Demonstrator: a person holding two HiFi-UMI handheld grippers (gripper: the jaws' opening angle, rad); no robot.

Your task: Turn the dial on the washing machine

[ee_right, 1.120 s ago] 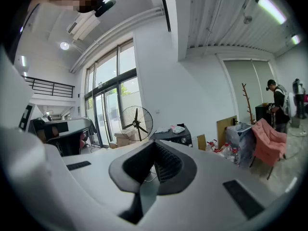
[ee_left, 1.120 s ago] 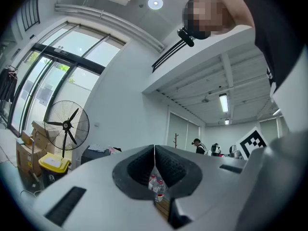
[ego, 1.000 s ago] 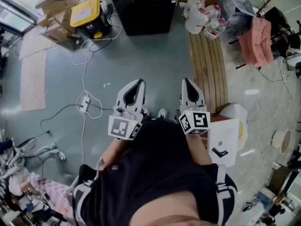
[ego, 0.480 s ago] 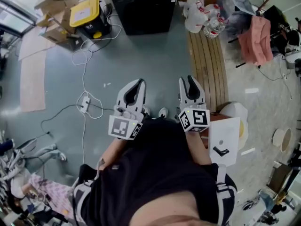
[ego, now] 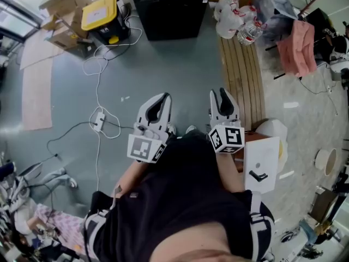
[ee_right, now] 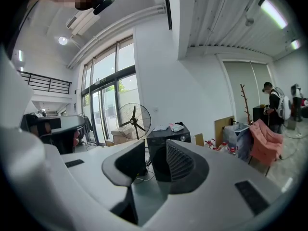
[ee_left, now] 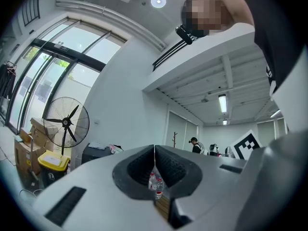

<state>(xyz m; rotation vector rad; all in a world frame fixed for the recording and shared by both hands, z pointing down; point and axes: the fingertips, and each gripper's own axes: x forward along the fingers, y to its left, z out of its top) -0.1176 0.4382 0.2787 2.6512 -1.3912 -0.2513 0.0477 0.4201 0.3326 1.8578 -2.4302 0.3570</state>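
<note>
Two grippers hang above the grey floor [ego: 180, 70], well apart from the task's thing. At far left sits a yellow-lidded box [ego: 99, 12]. The left gripper [ego: 162, 96] has its jaws pressed together with nothing in them. Beyond both stands the black washing machine [ego: 170, 10], its dial [ee_right: 183, 138] near the top right corner. The right gripper [ego: 221, 90] points toward it, jaws opening, nothing between them. A strip of wooden slats [ego: 242, 75] lies farther right.

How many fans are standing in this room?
1: a pedestal fan by the tall windows, left of the black washing machine in the right gripper view. Others may be hidden.
</note>
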